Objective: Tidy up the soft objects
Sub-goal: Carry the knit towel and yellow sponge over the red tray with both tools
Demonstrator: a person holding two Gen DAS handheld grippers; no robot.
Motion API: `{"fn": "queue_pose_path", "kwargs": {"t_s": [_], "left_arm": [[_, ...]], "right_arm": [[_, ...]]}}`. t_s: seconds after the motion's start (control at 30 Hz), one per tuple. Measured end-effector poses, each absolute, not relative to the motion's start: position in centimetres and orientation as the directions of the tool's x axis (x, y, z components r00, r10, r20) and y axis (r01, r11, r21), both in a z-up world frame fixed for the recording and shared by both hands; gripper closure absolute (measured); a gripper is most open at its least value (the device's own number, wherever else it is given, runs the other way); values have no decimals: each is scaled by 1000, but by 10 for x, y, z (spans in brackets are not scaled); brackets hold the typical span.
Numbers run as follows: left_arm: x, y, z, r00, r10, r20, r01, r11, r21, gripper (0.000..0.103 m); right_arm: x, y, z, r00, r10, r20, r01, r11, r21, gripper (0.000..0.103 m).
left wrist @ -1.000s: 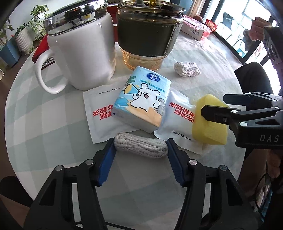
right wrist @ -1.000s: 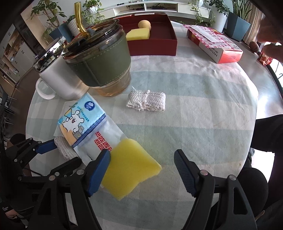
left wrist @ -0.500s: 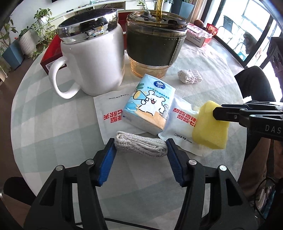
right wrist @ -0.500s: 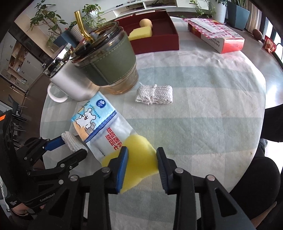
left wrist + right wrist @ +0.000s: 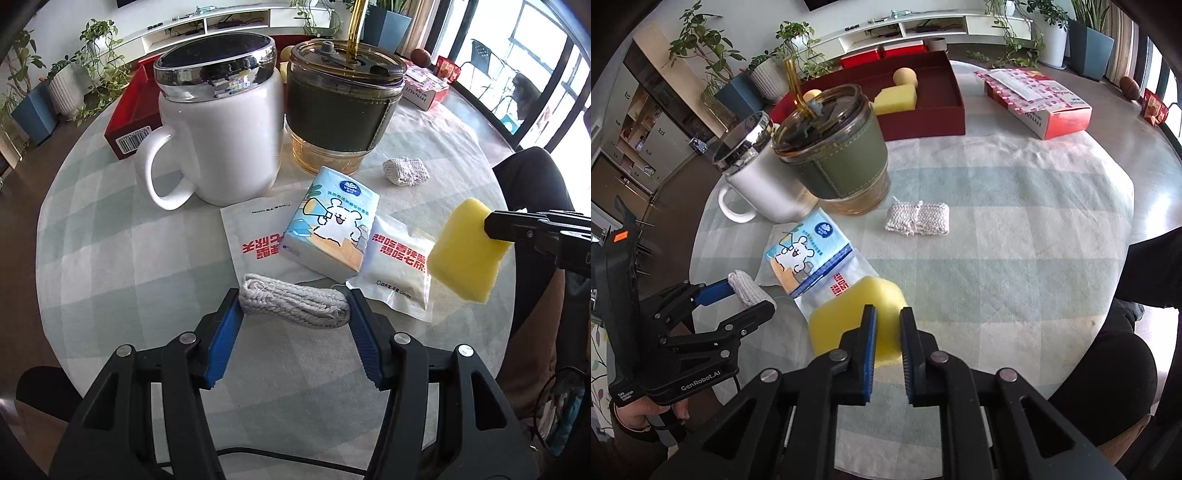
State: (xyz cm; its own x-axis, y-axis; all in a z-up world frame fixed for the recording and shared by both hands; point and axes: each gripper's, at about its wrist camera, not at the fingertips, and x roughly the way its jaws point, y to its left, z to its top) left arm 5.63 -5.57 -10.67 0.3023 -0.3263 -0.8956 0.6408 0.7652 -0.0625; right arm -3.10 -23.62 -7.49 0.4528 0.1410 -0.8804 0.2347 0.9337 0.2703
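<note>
- Right wrist view showed the right gripper (image 5: 887,343) with its jaws having just been closing, now squeezed onto the yellow sponge (image 5: 849,317), which bulged out past the blue pads.
- From the left wrist view that sponge (image 5: 467,251) hung tilted, clear of the surface (image 5: 129,266), gripped by one corner.
- The left gripper (image 5: 293,325) had its jaws set against both ends of a rolled knitted cloth (image 5: 293,306), which lay on the surface just in front of a tissue pack (image 5: 332,230); the pads touched the roll.
- The tissue pack rested across two white glove packets (image 5: 400,266), near a white mug (image 5: 221,133) and a green-sleeved tumbler (image 5: 340,107).
- A second knitted cloth (image 5: 918,219) lay alone beside the tumbler.
- A red tray (image 5: 923,114) at the far edge held another yellow sponge (image 5: 895,99).
- A printed carton (image 5: 1038,103) sat to the right of the tray.
</note>
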Motion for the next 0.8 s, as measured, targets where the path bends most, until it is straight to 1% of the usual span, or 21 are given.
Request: {"fn": "queue_pose_path", "kwargs": {"t_s": [0.4,0.8], "left_arm": [[83,-20,-101,374,-248,-894,550,835,-2,48],[131,18,-92,436,-171,-884,449,892,49,48]], "right_arm": [[-23,-265,-76,450,59,-891,315,923,221,90],[0,-289,-72,450,20,-893,326,927,186,90]]}}
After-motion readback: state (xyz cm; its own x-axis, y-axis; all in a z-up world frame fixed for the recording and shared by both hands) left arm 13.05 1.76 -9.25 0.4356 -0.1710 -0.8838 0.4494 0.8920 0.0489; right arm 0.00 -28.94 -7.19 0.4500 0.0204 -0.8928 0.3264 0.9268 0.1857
